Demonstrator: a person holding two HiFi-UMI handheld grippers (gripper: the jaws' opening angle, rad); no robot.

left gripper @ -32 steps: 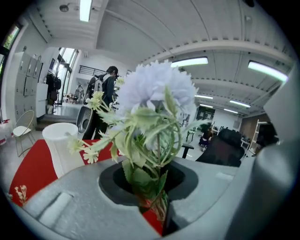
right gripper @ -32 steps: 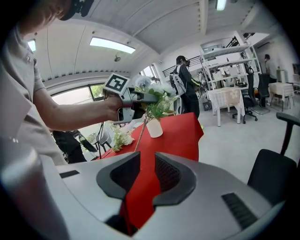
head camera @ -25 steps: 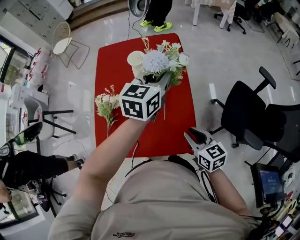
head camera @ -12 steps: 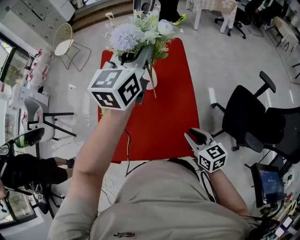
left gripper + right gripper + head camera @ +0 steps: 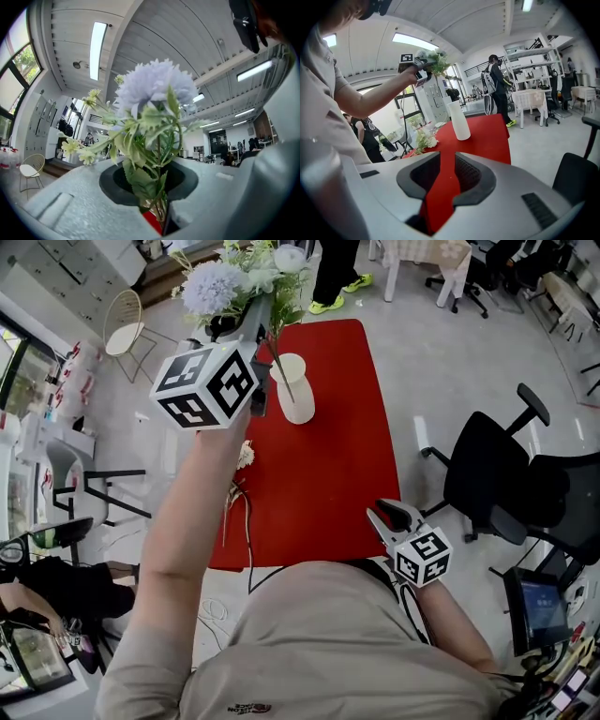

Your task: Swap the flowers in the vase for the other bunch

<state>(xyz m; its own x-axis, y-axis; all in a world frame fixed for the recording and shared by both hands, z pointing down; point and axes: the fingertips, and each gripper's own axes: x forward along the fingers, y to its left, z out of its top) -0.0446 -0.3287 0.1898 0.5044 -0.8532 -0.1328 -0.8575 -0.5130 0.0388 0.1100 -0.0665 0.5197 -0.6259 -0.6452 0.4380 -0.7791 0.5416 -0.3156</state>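
The red worktop (image 5: 328, 474) is the biggest thing here, and the white vase (image 5: 294, 390) stands on it. The vase is empty now. A moment ago the pale blue bunch (image 5: 239, 277) was sitting in the vase. You have pulled it up and out, and it now hangs high above the vase and a bit to its left, with its stems clear of the rim.

That means the first half of the swap looks done.

The other bunch (image 5: 242, 460), the small white one, lies on the worktop on the near left of the vase, partly hidden behind your arm.

Your left claw (image 5: 159, 220) is squeezed tight on the stems of the pale blue bunch. Your right claw (image 5: 443, 187) waits well back from the vase, close to your tummy, with its jaws apart and nothing in them.

I think you now need a spot away from the vase to lay the old flowers down. Then you can go for the white ones.
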